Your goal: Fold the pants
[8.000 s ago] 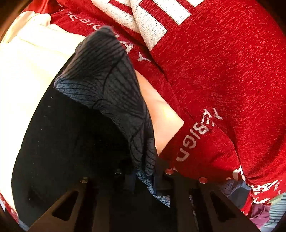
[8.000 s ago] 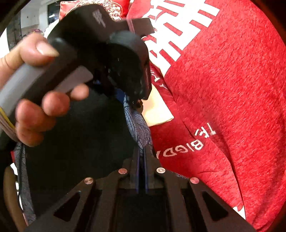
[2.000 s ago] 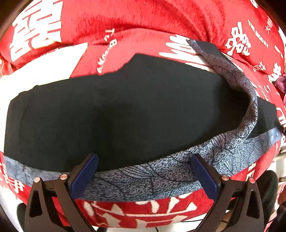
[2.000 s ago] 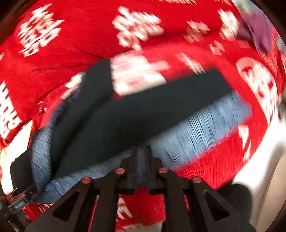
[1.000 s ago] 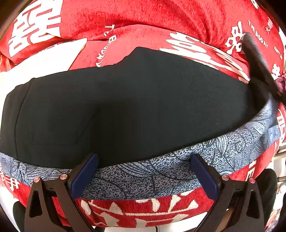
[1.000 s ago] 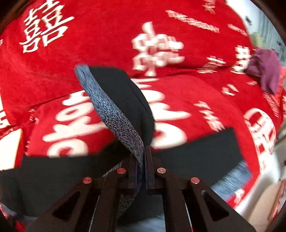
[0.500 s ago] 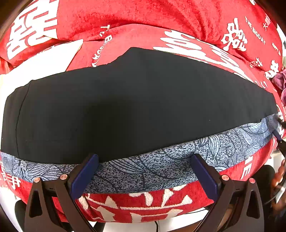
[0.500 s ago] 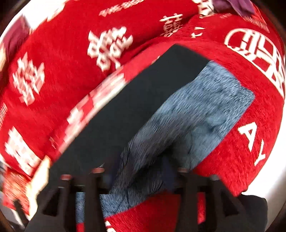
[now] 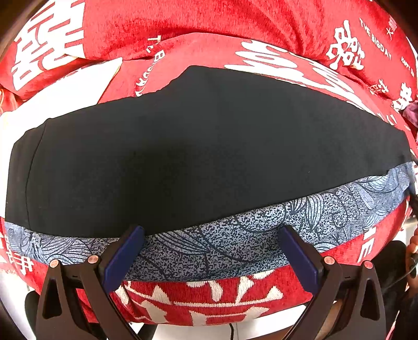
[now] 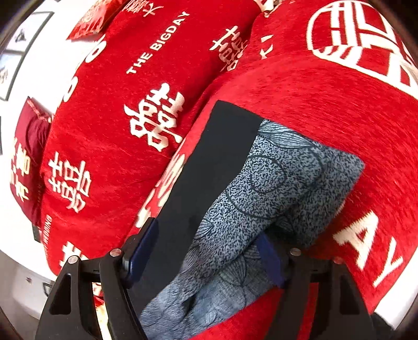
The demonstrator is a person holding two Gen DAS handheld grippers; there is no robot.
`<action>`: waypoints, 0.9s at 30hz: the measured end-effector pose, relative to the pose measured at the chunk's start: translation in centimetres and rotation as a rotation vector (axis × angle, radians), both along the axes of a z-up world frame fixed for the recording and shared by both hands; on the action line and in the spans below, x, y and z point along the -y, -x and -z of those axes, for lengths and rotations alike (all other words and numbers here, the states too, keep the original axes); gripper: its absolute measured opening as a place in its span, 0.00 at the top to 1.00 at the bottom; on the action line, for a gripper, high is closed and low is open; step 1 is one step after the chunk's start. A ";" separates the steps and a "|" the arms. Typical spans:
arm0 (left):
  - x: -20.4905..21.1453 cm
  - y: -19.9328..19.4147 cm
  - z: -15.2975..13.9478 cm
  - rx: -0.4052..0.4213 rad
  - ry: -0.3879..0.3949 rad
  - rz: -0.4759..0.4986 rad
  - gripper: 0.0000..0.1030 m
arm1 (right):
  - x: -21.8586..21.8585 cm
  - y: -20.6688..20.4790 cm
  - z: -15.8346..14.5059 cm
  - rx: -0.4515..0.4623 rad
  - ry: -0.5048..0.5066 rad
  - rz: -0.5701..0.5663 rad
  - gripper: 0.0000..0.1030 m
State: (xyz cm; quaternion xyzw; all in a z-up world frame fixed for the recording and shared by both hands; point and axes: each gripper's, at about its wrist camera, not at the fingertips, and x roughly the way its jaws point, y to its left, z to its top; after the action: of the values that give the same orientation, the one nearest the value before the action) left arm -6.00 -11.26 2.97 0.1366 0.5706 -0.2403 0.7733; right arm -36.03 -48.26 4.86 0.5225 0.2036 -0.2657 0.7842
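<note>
We see the pants [image 9: 209,146] lying flat on the red blanket [image 9: 209,18], which carries white characters and letters. The pants are black, with a blue-grey patterned band [image 9: 235,240] along the edge nearest to us. In the left wrist view the garment fills the middle of the picture, stretching from 9 o'clock to 3 o'clock, and the band runs below it from about 8 o'clock up to 3 o'clock.

The left gripper [image 9: 211,251] stands at 6 o'clock with its jaws spread wide apart. The blue pads [image 9: 122,255] hover over the band, and we cannot see them pressing on the cloth, so nothing is grasped.

In the right wrist view the right gripper [image 10: 206,251] is also at 6 o'clock. Its jaws have just been opening, and they are now released. The end of the pants lies between the two fingers (the black part toward 11 o'clock, the patterned band [image 10: 282,183] toward 1 o'clock), but the pads do not clamp it.

At 9 o'clock in this view a dark red cushion [image 10: 28,154] rests beside the blanket.
</note>
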 end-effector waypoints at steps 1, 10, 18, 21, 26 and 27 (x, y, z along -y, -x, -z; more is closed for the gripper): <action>0.1 0.0 0.0 0.003 -0.005 0.003 0.00 | 0.1 -0.3 0.0 -0.033 0.012 0.003 0.81; -0.6 0.3 -2.9 0.046 0.058 0.019 0.00 | -2.9 0.9 -9.0 -0.070 0.213 -0.021 0.94; -2.2 -0.5 -0.9 0.003 0.016 -0.016 0.00 | -1.1 0.0 -1.9 -0.305 0.129 -0.024 0.94; -3.0 -0.5 -1.3 0.006 0.035 -0.017 0.00 | -3.2 0.8 -5.4 -0.263 0.271 -0.004 0.94; -2.5 -0.7 -0.7 -0.014 0.042 -0.014 0.00 | -2.1 0.5 -3.1 -0.368 0.238 -0.011 0.79; -2.3 -0.6 -0.8 -0.014 0.041 -0.008 0.00 | -1.0 1.0 -1.5 -0.364 0.152 -0.018 0.76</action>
State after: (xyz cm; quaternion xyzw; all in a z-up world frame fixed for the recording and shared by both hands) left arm -5.42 -8.94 3.73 0.1171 0.5714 -0.2498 0.7729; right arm -37.04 -47.29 6.34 0.4034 0.3260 -0.3632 0.7740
